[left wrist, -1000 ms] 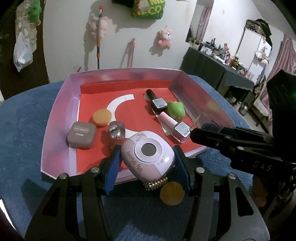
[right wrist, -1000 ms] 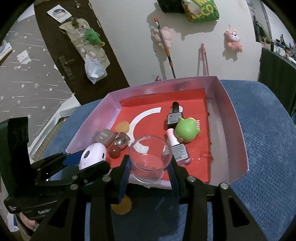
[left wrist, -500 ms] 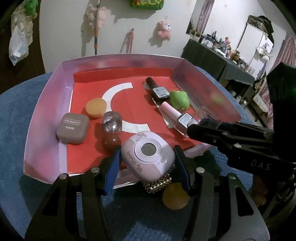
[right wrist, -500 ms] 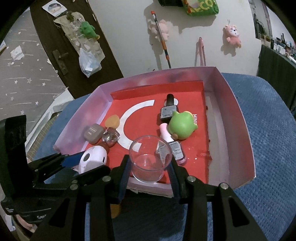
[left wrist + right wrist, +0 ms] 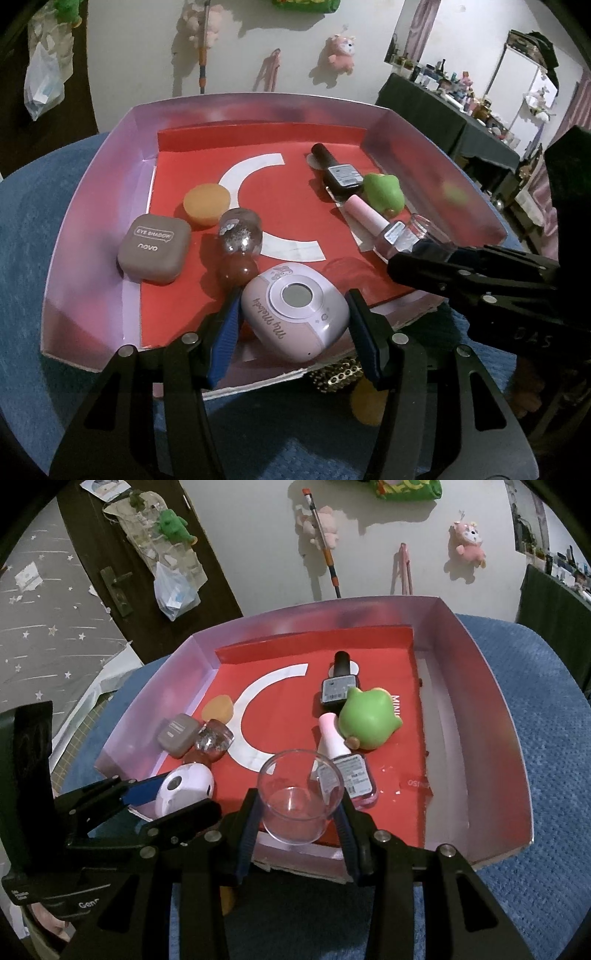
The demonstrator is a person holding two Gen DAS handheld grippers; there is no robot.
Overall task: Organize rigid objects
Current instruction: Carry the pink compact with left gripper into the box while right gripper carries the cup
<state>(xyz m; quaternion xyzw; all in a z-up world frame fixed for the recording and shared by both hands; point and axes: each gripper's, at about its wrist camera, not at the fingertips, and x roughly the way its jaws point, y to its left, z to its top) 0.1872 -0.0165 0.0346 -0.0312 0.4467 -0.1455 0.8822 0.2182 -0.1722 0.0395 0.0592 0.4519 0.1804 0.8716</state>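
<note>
Both grippers angle down over the tray (image 5: 491, 709) — left gripper (image 5: 293, 314) clamping the pink device (image 5: 295, 310), right gripper (image 5: 295, 808) the clear cup (image 5: 299, 794).

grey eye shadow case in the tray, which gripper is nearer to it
Left. The left gripper, shut on the lilac rounded gadget, sits just beside the grey eye shadow case. The right gripper, holding the clear plastic cup, is farther off, toward the pink bottle.

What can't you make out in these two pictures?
- Gold studded thing, left view: mostly behind the tray edge and pink gadget.
- Orange disc, left view: partly behind the hand-held gripper.
- Pink bottle label, right view: too small, distorted through the cup.
- Far shelf items, left view: too small.
</note>
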